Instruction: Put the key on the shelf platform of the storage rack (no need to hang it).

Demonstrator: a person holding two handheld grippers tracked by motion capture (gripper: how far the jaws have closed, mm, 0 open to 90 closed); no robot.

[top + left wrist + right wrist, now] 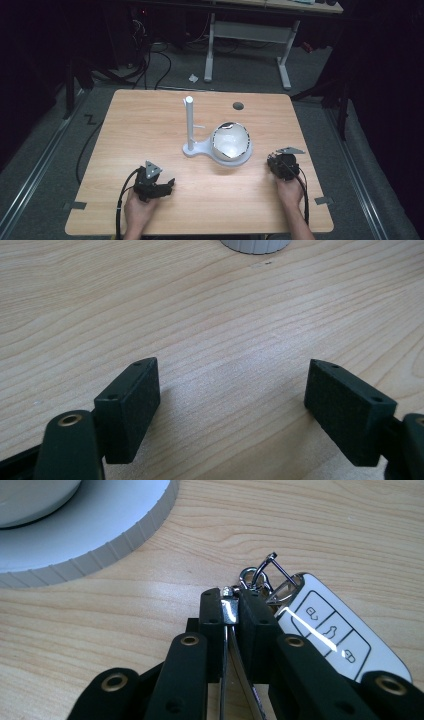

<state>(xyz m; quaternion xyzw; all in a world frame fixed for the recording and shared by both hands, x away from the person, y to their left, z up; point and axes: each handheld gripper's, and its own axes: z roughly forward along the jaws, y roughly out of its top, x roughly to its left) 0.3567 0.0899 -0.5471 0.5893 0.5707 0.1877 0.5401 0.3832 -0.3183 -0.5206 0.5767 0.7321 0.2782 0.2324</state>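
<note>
**A:** Where does the car key sit, and what has hold of it?

**B:** The right gripper [231,605] has its two black jaws clenched on a thin, shiny metal ring of the car key [327,632]. The white fob, with three button icons, lies just beside the outer jaw, touching it, and a small silver clasp sticks up past the jaw tips. In the high view this right gripper [278,161] rests low on the wooden table [150,115], near its right edge, just beside the round base of a white stand [220,150].

**A:** And the other claw?

**B:** The left gripper [232,390] is released: its jaws stand wide apart with bare wood between them and nothing held. From above, the left gripper [162,186] sits near the front edge, left of centre, well apart from the right one.

**A:** How many things are there?

**B:** One table, two grippers, two hands, one key. One stand, made of a round base and one upright white post [190,122] with a small peg on its side. One white bowl [230,141] rests on the round base; its rim looks chipped at the back. One small dark round hole [238,105] lies near the table's far edge.

**A:** Where is there open room?

**B:** The left half of the table is bare wood, as is the strip between the two grippers along the front. Beyond the far edge, cables lie on grey floor.
</note>
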